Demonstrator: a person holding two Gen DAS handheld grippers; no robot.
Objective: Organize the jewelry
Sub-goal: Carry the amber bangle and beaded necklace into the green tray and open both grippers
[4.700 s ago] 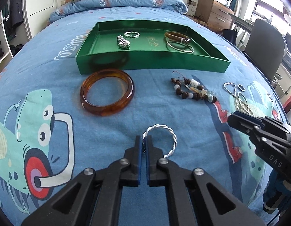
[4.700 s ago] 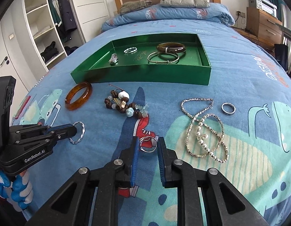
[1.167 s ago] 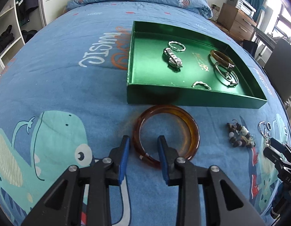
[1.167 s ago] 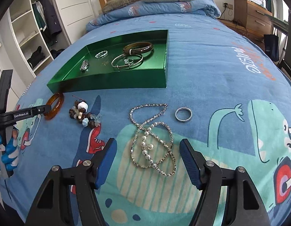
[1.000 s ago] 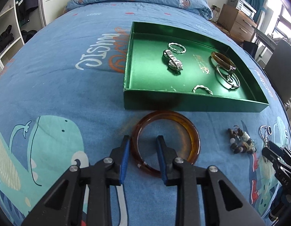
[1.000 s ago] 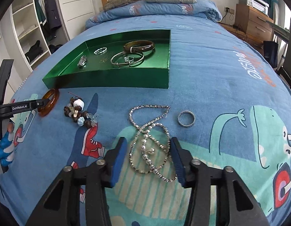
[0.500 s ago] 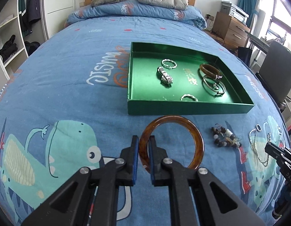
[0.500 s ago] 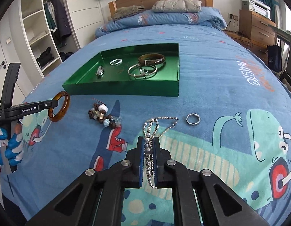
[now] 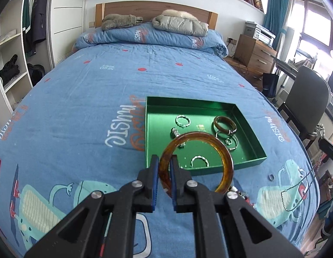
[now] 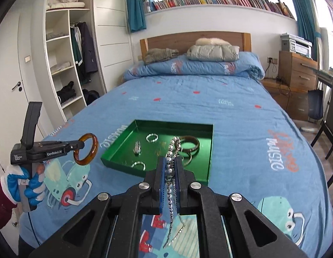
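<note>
1. Both pieces are up off the bed (image 9: 80, 111) now. A second ago the fingers were still spread around them on the quilt; now both pairs have clamped and lifted.
2. The left gripper (image 9: 164, 172) has its fingers nearly closed, pinching the rim of the amber bangle (image 9: 226, 161), which hangs in the air in front of the green tray (image 9: 146, 129).
3. The right gripper (image 10: 169, 172) is squeezed almost shut on the beaded necklace (image 10: 171, 150); its strands dangle below the fingers.
4. By my reading, pickup is done and delivery is next: both pieces go to the tray, where several bracelets already lie.
5. A silver ring (image 9: 271, 177) still waits on the quilt.
</note>
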